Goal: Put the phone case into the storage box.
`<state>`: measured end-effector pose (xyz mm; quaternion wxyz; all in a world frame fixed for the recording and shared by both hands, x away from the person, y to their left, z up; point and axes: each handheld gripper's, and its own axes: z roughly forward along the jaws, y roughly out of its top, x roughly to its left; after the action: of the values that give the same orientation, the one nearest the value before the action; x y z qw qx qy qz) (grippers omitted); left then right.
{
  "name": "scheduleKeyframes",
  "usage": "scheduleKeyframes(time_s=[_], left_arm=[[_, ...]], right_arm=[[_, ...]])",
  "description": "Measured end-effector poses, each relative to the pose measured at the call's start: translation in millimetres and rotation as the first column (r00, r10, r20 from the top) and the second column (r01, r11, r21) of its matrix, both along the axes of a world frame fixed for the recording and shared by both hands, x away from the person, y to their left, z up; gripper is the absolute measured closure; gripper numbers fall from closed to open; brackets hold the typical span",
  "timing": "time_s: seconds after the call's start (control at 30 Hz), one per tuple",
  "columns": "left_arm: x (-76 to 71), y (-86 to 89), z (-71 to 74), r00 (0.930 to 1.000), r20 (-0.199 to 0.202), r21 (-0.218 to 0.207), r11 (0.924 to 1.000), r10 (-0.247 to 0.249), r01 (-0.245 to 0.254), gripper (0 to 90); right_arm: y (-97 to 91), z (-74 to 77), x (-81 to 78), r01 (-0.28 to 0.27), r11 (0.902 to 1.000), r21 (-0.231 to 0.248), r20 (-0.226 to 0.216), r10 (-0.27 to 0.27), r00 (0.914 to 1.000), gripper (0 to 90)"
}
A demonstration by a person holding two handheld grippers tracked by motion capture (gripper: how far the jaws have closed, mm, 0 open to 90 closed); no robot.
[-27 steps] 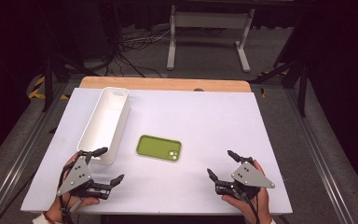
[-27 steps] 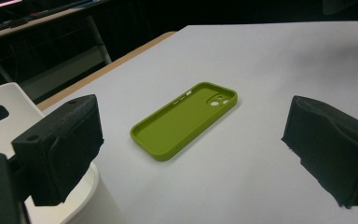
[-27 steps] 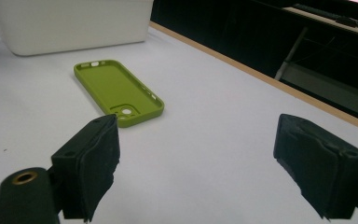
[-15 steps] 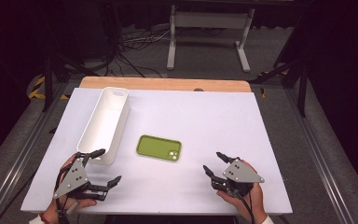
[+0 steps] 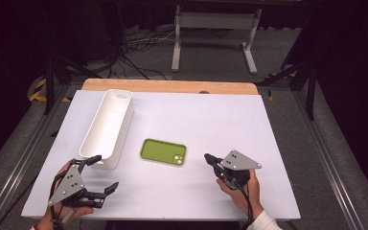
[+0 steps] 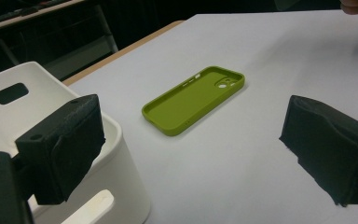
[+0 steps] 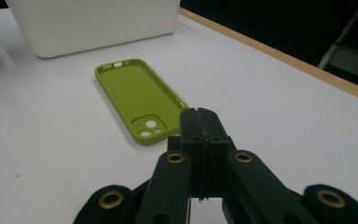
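Note:
A green phone case (image 5: 163,152) lies hollow side up in the middle of the white table (image 5: 211,120), also seen from the left gripper view (image 6: 193,100) and the right gripper view (image 7: 137,100). My right gripper (image 5: 207,157) is shut with nothing between its jaws. Its tip (image 7: 200,116) points at the case's camera-hole end, just short of it. My left gripper (image 5: 103,173) sits at the near left corner, open and holding nothing (image 6: 193,140). It faces the case from well behind, and its left pad (image 6: 70,140) hangs beside the bin's near end.
A long white bin (image 5: 108,127) stands left of the case, running away from me; its near wall (image 6: 121,196) is close to the left gripper, and it also shows in the right gripper view (image 7: 93,23). A wooden strip (image 5: 172,86) borders the table's far edge.
My right gripper has moved left and forward toward the phone case, and its jaws, apart earlier, are now together. The left gripper has stayed almost where it was.

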<state>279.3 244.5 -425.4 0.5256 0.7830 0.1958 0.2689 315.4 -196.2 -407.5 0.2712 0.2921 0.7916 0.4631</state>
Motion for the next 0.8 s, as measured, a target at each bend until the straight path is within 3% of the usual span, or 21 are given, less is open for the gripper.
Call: scheduleKeyframes(time_s=[0.17,0.33,0.43,0.6,0.67,0.8], left_arm=[[0.1,0.0,0.2,1.0,-0.004,0.002,1.0,-0.006,0.006,4.7],[4.1,1.2,0.8,0.9996,-0.006,0.0,0.9997,-0.026,0.026,4.5],[4.2,1.6,-1.3,0.9994,-0.024,-0.005,0.9997,-0.024,0.024,4.3],[2.9,4.0,0.9,0.9999,-0.009,0.004,0.9999,-0.014,0.014,4.5],[4.1,6.0,0.7,0.9999,-0.005,0.01,0.9999,-0.012,0.012,4.6],[6.5,9.8,-1.3,0.9998,-0.019,0.004,1.0,0.005,-0.004,4.7]], right_arm=[[15.6,5.4,11.5,-0.02,0.9997,-0.016,0.027,0.02,0.9994,90.0],[28.6,12.0,25.8,-0.031,0.9995,0.006,0.04,0.031,0.9987,90.0],[38.8,15.4,35.6,-0.038,0.9992,0.008,0.034,0.038,0.9987,90.0],[55.8,16.8,50.9,-0.062,0.998,0.013,0.021,0.062,0.9979,90.0],[62.2,17.8,55.9,-0.099,0.9948,0.024,0.031,0.098,0.9947,90.0],[76.7,18.2,65.5,-0.114,0.9934,0.005,0.025,0.114,0.9932,90.0]])
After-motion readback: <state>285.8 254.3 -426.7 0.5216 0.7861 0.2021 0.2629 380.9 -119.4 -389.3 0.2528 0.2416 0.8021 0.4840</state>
